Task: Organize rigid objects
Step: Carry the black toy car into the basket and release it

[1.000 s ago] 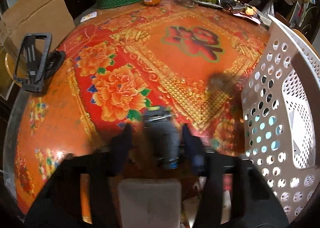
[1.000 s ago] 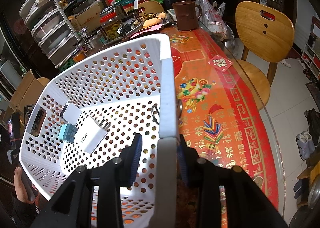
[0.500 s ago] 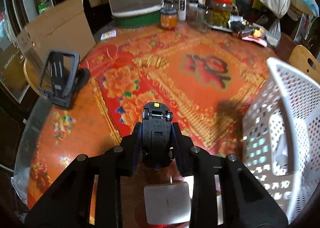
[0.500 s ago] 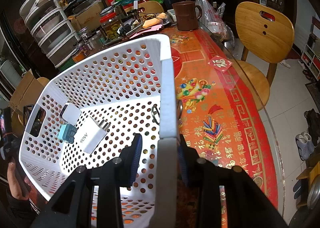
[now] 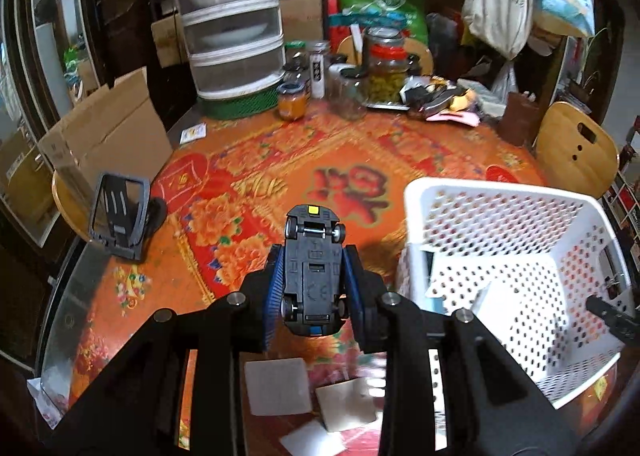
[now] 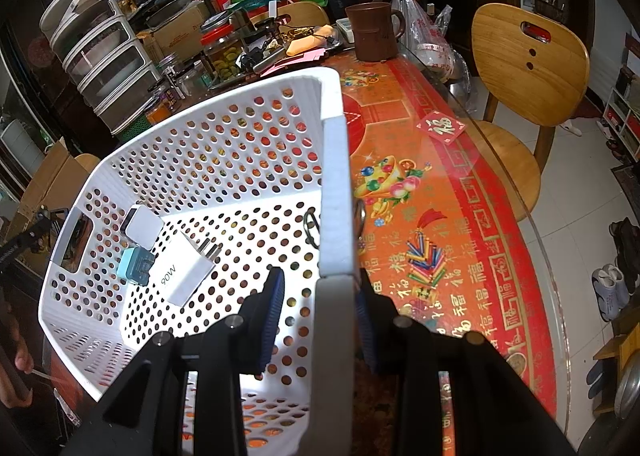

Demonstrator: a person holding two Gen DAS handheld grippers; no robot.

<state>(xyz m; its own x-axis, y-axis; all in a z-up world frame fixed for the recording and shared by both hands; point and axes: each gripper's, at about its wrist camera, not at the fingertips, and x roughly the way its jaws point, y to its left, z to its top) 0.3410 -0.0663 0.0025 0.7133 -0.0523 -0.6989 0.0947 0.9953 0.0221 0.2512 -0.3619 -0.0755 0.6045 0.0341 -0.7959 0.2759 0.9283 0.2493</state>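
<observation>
**Toy car held above the desk, basket rim gripped**

Left wrist view: the left hand-held gripper [image 5: 312, 280] is clenched on a black toy car [image 5: 312, 272], its blue pads pressing both flanks. The car is turned underside toward the camera, wheels showing, a yellow patch at its far end, and it hangs clear above the desk [image 5: 256, 160] with its red floral cloth. The white perforated basket [image 5: 496, 192] stands just to the right. A dark phone stand [image 5: 118, 216] sits near the desk's left edge, well apart from the car. Pale square tiles [image 5: 278, 386] lie on the desk below the gripper.

Right wrist view: the right hand-held gripper [image 6: 320, 296] is clamped on the basket [image 6: 240, 136] rim, one finger inside the wall, one outside. Inside the basket lie a white charger [image 6: 182, 272], a teal plug [image 6: 135, 266] touching it, and a small white block [image 6: 142, 226] just beside them.
</observation>
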